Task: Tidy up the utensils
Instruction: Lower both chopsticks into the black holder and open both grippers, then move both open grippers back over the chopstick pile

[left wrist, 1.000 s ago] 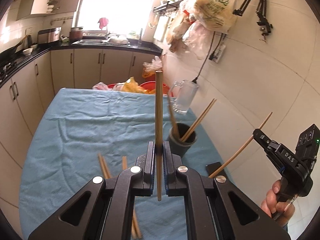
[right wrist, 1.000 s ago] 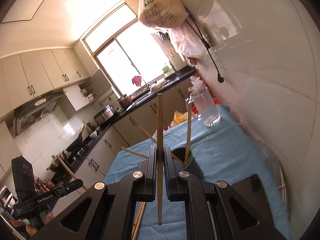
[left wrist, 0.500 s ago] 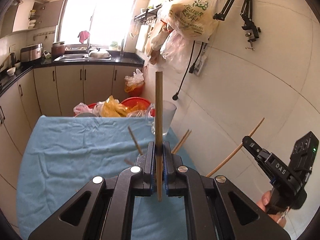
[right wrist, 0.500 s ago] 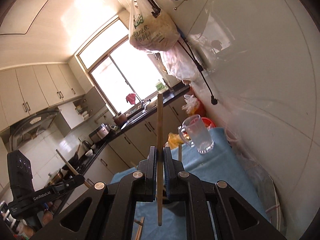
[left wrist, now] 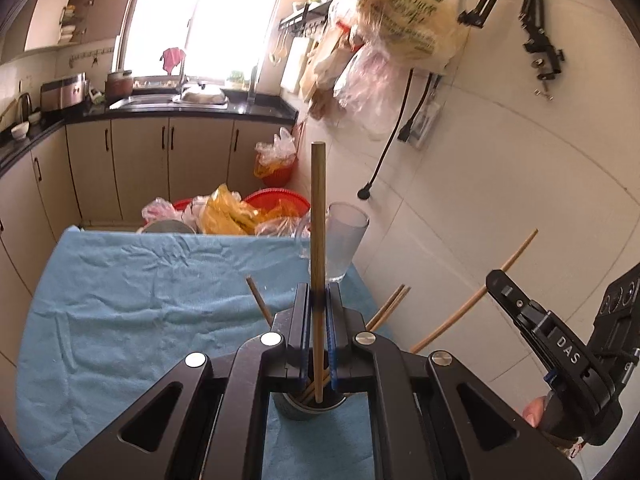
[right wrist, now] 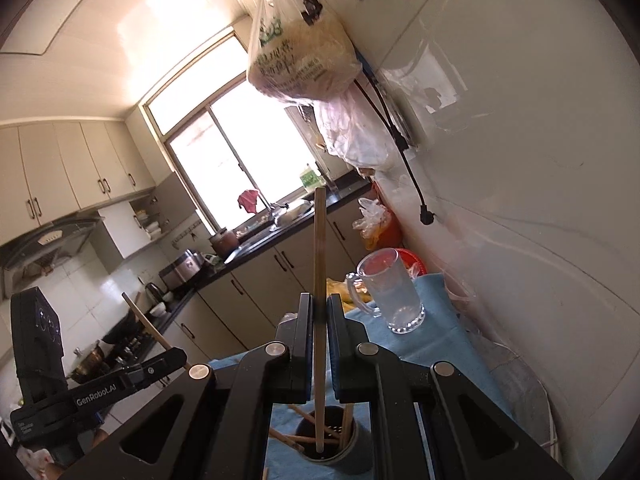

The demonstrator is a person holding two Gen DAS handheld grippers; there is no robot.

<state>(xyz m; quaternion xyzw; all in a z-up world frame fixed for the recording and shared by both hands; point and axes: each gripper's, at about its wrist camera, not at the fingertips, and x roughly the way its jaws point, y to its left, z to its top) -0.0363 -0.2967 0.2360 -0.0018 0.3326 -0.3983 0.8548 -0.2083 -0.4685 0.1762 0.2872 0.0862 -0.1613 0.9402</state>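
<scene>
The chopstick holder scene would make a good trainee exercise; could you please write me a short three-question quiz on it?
1. True or false: the left gripper is shut on a chopstick.
2. What does the right gripper hold? A spoon, B chopstick, C nothing.
3. What stands beyond the dark holder on the blue cloth?

Key: 1 true. 2 B. 3 a clear glass mug.

Left claw (left wrist: pixel 319 312) clamps a chopstick (left wrist: pixel 318 216) above the dark cup (left wrist: pixel 306 410).
</scene>
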